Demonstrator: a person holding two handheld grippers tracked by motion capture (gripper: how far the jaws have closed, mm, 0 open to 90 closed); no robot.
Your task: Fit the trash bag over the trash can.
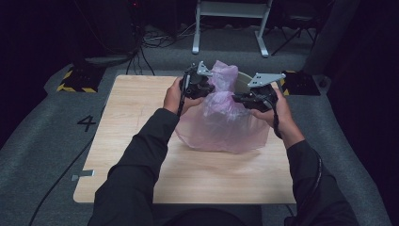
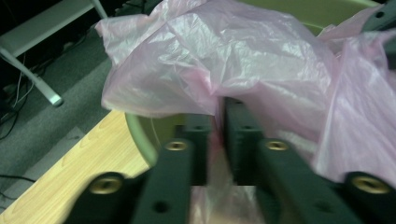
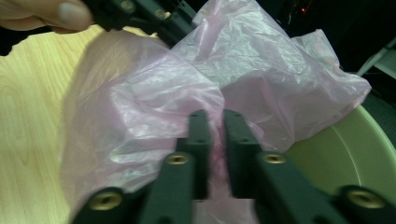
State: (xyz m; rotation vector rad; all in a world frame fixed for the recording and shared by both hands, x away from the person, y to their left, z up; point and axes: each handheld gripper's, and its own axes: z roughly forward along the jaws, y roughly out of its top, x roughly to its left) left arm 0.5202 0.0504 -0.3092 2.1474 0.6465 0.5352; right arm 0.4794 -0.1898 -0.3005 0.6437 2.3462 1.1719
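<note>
A thin pink plastic bag [image 1: 221, 125] lies crumpled over a pale green bowl [image 1: 242, 80] at the far middle of the wooden table [image 1: 141, 117]. My left gripper [image 1: 207, 89] pinches the bag's upper left part. In the left gripper view the jaws [image 2: 218, 109] stand close together with pink film [image 2: 233, 60] squeezed between them, and the bowl's rim [image 2: 140, 140] is just below. My right gripper [image 1: 237, 99] holds the bag from the right. Its jaws [image 3: 212, 116] are shut on a fold of the bag [image 3: 261, 60], beside the bowl's wall [image 3: 355, 149].
Yellow-and-black striped blocks [image 1: 77, 80] [image 1: 301, 82] sit at the table's far corners. A white-legged frame [image 1: 230, 28] and loose cables stand behind on the grey floor. A number 4 [image 1: 87, 123] marks the mat at the left. The table's near half is bare wood.
</note>
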